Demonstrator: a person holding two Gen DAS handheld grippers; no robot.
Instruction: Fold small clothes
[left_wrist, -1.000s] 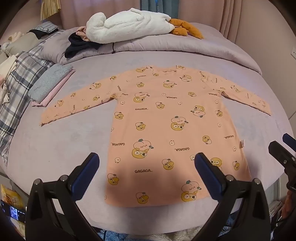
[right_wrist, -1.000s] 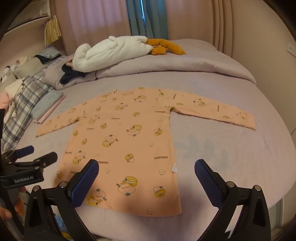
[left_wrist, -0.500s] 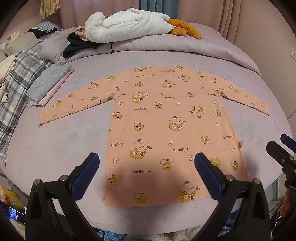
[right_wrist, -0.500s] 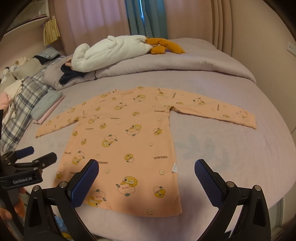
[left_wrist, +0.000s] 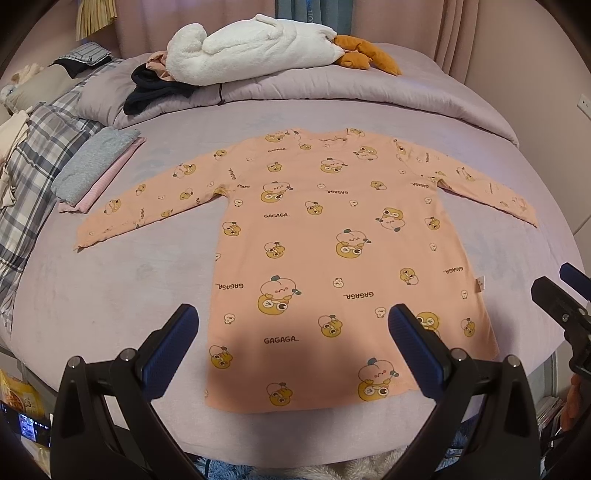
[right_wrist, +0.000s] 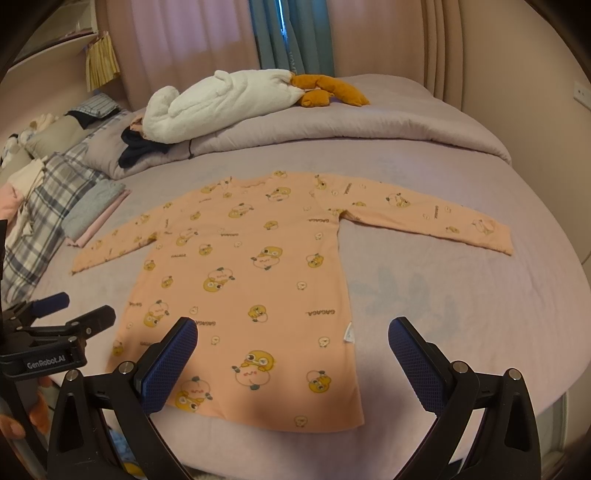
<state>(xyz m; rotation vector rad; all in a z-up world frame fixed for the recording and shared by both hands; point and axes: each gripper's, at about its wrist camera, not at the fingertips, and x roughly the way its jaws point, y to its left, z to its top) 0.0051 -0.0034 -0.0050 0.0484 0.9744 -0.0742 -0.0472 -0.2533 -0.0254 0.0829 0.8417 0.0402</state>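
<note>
A peach long-sleeved shirt (left_wrist: 332, 236) (right_wrist: 251, 280) printed with cartoon ducks lies flat on the lilac bed, both sleeves spread sideways, hem towards me. My left gripper (left_wrist: 291, 328) hovers open above the hem, holding nothing. My right gripper (right_wrist: 291, 332) is open too, above the shirt's lower right side near the small white side tag (right_wrist: 349, 332). In the right wrist view the left gripper (right_wrist: 70, 314) shows at the left edge. The right gripper's fingers (left_wrist: 557, 295) show at the right edge of the left wrist view.
A folded grey and pink pile (left_wrist: 96, 166) lies left of the left sleeve, next to a plaid blanket (left_wrist: 33, 177). A white plush with orange feet (left_wrist: 258, 48) and dark clothes (left_wrist: 155, 88) rest on the rolled duvet (left_wrist: 369, 92) behind. The bed's front edge (left_wrist: 295, 443) is just below the hem.
Both grippers have drifted slightly, so the shirt sits a touch lower and left in the left wrist view. The shirt itself has not moved. Both stay open.
</note>
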